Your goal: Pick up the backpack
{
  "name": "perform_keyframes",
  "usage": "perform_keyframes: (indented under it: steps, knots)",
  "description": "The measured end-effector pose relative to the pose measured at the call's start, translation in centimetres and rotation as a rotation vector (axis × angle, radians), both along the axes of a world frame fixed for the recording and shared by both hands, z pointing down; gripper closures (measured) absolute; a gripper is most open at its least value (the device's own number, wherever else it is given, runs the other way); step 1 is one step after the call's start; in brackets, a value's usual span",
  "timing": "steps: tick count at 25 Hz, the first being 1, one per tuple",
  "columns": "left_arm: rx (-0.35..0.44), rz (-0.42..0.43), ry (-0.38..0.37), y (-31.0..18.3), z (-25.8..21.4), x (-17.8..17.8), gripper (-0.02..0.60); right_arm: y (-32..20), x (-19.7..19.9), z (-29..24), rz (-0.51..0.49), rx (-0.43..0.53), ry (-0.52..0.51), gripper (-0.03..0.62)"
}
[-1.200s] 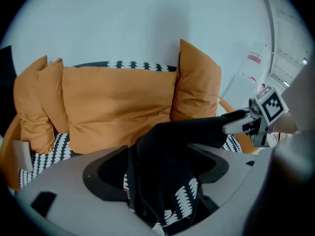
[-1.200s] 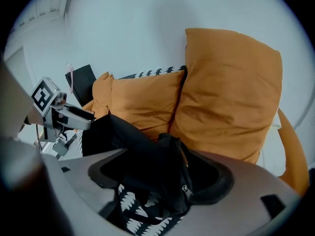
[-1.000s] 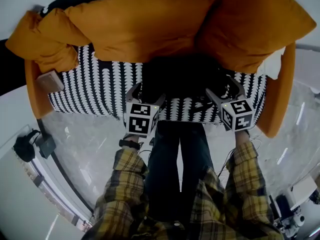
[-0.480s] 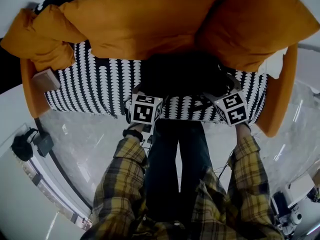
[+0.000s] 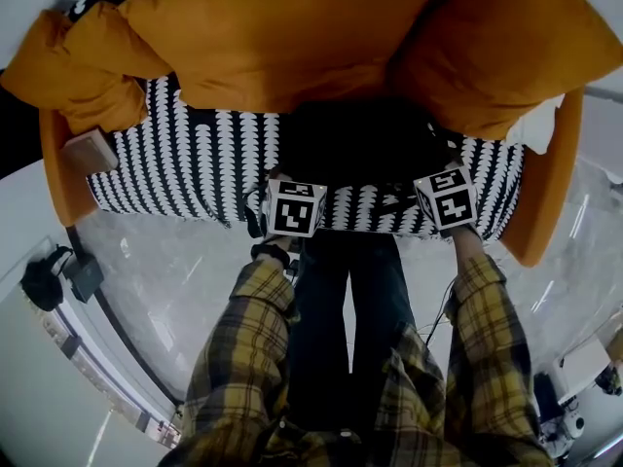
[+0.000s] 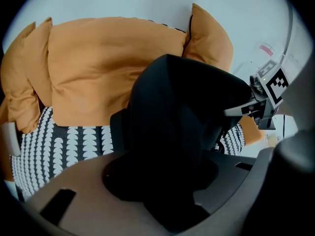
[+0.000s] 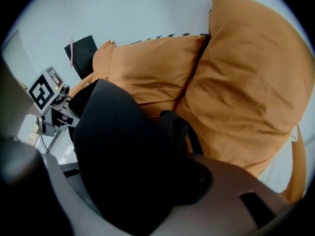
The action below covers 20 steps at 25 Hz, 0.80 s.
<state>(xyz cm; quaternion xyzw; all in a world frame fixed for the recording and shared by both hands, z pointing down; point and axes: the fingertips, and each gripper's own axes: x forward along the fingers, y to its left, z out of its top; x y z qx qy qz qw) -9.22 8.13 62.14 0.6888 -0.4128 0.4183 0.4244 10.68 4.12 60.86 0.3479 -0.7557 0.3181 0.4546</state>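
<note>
A black backpack (image 5: pixel 355 144) stands on the sofa seat against the orange cushions. My left gripper (image 5: pixel 290 181) is at its lower left side and my right gripper (image 5: pixel 440 175) at its lower right, both pointing steeply down, fingertips hidden behind their marker cubes. In the left gripper view the backpack's dark fabric (image 6: pixel 172 122) fills the gap between the jaws. The right gripper view shows the same, with the backpack (image 7: pixel 118 146) bunched between the jaws. Both pairs of jaws have just been closing and now pinch the fabric.
The sofa has a black-and-white patterned seat (image 5: pixel 195 163), big orange cushions (image 5: pixel 282 47) behind the bag and orange arms (image 5: pixel 550 193). A small box (image 5: pixel 90 152) lies on the left arm. A black device (image 5: pixel 44 282) sits on the glossy floor at left.
Both grippers have sunk onto the backpack's lower sides and tipped more steeply down. Their jaws, wide apart a second ago, have drawn in on the fabric.
</note>
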Motion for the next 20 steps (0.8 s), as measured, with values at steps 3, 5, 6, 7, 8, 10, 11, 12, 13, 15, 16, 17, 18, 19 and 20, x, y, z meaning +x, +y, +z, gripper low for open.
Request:
perform_keyframes:
  steps: [3,5,6,7,8,10,11,12,13,15,16,17,18,19,20]
  knots:
    - [0.013,0.023,0.006,0.2,-0.2,0.4,0.428,0.7,0.1,0.1,-0.006,0.001,0.025,0.456]
    - [0.007,0.029,0.012,0.3,-0.3,0.5,0.460,0.8,-0.1,0.0,-0.009,0.003,0.023,0.473]
    - [0.005,0.032,0.013,0.3,-0.3,0.5,0.470,0.8,-0.2,0.0,-0.012,0.005,0.020,0.489]
    - [0.005,0.037,0.011,0.3,-0.3,0.5,0.480,0.8,-0.4,0.0,-0.015,0.008,0.016,0.504]
    - [0.008,0.045,0.007,0.3,-0.4,0.5,0.486,0.8,-0.5,0.0,-0.018,0.010,0.014,0.518]
    - [0.019,0.062,-0.005,0.2,-0.6,0.6,0.501,1.0,-0.6,-0.2,-0.021,0.009,0.012,0.536]
    - [0.024,0.066,-0.013,0.3,-0.7,0.6,0.509,1.1,-0.6,-0.4,-0.020,0.006,0.011,0.540]
    - [0.028,0.068,-0.020,0.3,-0.8,0.6,0.515,1.1,-0.7,-0.5,-0.018,0.003,0.010,0.542]
    - [0.031,0.068,-0.026,0.4,-0.8,0.6,0.521,1.2,-0.8,-0.5,-0.016,-0.001,0.008,0.543]
    - [0.035,0.065,-0.033,0.5,-0.8,0.5,0.529,1.2,-0.9,-0.5,-0.017,-0.001,0.006,0.543]
    - [0.036,0.064,-0.036,0.5,-0.8,0.6,0.532,1.2,-0.9,-0.5,-0.020,0.002,0.006,0.543]
    - [0.038,0.062,-0.039,0.4,-0.9,0.6,0.533,1.2,-0.9,-0.6,-0.021,0.004,0.007,0.543]
    - [0.042,0.061,-0.041,0.3,-1.0,0.6,0.535,1.1,-0.9,-0.8,-0.021,0.007,0.006,0.546]
    - [0.047,0.058,-0.042,0.1,-1.3,0.6,0.536,1.0,-0.9,-1.0,-0.020,0.010,0.003,0.548]
    - [0.053,0.054,-0.043,0.1,-1.7,0.6,0.538,1.0,-1.0,-1.4,-0.019,0.013,0.000,0.551]
